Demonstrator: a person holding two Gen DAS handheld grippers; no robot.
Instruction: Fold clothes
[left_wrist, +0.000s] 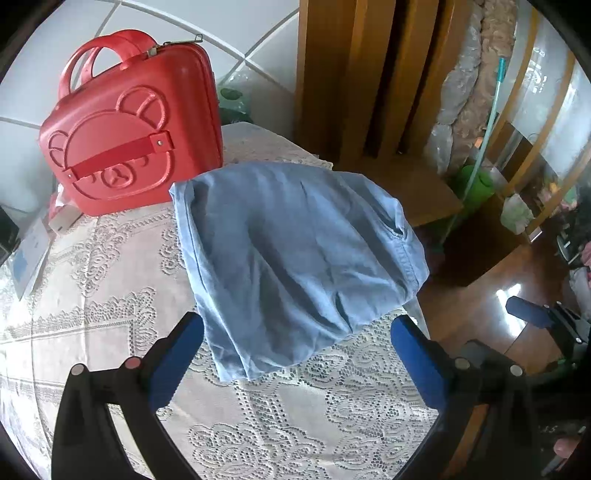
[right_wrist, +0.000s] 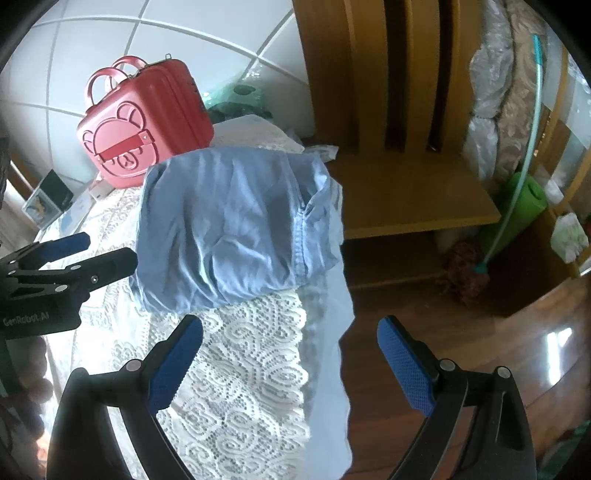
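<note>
A light blue garment lies folded and rumpled on the lace-covered table, its right edge at the table's edge. It also shows in the right wrist view. My left gripper is open, its blue pads on either side of the garment's near edge, holding nothing. My right gripper is open and empty, hovering over the table's right edge, short of the garment. The left gripper also shows in the right wrist view, beside the garment's left edge.
A red bear-face case stands at the back left of the table. Small boxes lie at the far left. A wooden chair stands beyond the table's right edge, above a dark wood floor. A green roll leans nearby.
</note>
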